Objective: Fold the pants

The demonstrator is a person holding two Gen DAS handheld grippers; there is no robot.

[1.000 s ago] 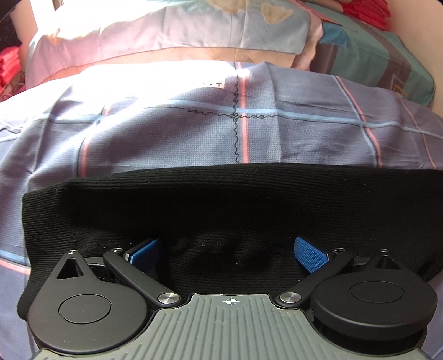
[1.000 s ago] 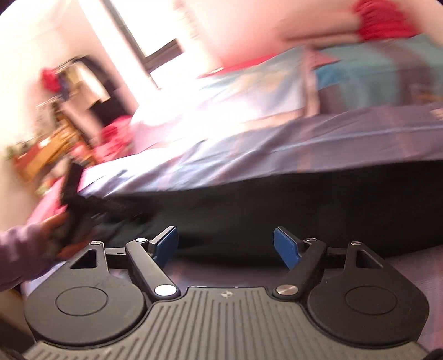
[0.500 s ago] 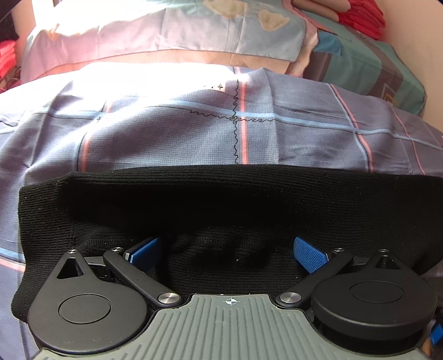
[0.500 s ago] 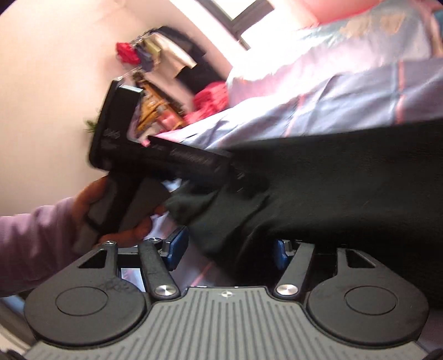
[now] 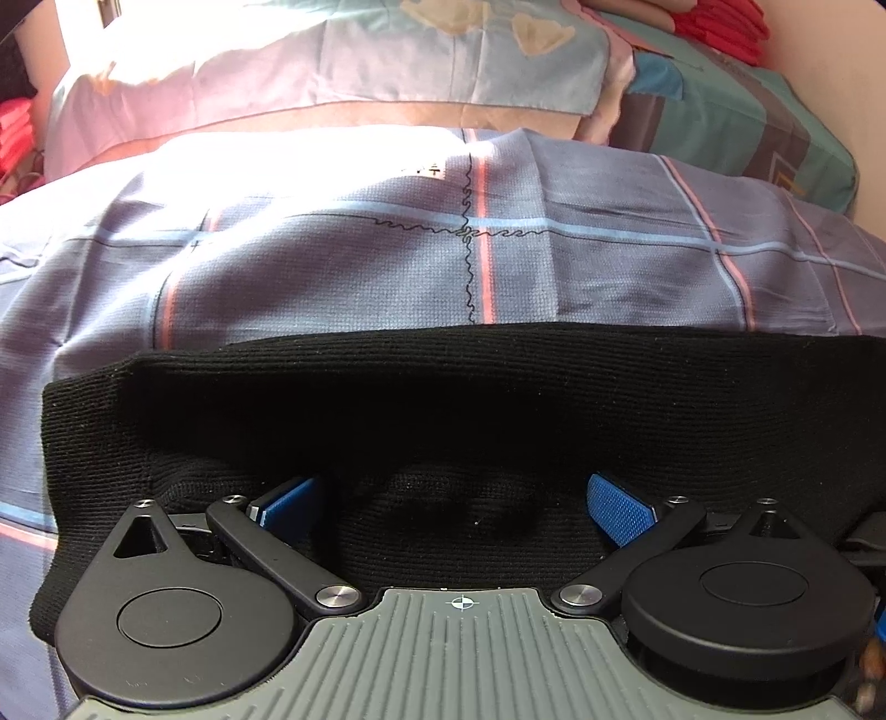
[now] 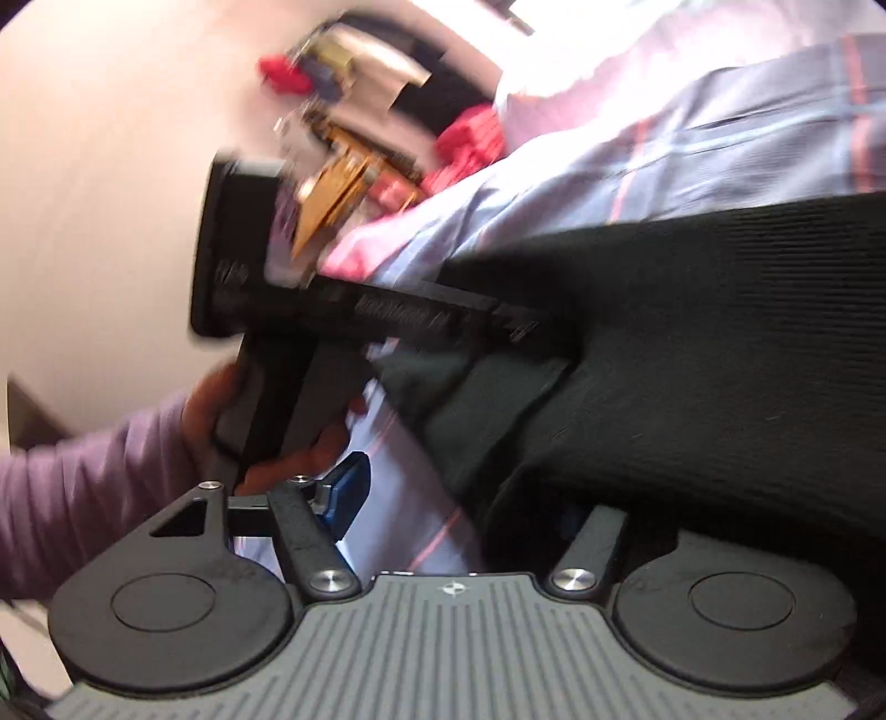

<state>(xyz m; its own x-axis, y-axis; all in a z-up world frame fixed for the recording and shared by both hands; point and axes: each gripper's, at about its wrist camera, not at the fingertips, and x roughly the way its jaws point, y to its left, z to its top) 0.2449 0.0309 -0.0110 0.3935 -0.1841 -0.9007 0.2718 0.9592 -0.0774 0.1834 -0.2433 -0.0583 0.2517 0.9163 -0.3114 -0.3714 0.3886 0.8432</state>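
Observation:
Black knit pants point(image 5: 443, 399) lie folded across a blue-grey checked bedsheet point(image 5: 387, 266). My left gripper point(image 5: 454, 501) is open, its blue pads point(image 5: 617, 507) either side of a bunched edge of the pants. In the right wrist view the pants point(image 6: 692, 343) fill the right side. My right gripper point(image 6: 465, 498) is open; its left pad point(image 6: 349, 490) shows, and the right one is hidden under the pants' near edge. The left gripper's body point(image 6: 343, 310), held by a hand, shows there reaching into the pants' corner.
Pillows point(image 5: 332, 72) and a teal cushion point(image 5: 736, 116) lie at the head of the bed, with red folded cloth point(image 5: 714, 27) on top. A purple-sleeved arm point(image 6: 83, 471) is at the left. Blurred clutter point(image 6: 360, 144) stands beyond the bed.
My right gripper has swung left and closer, so the pants' edge now covers its right finger. The left gripper has edged slightly forward; both stay open.

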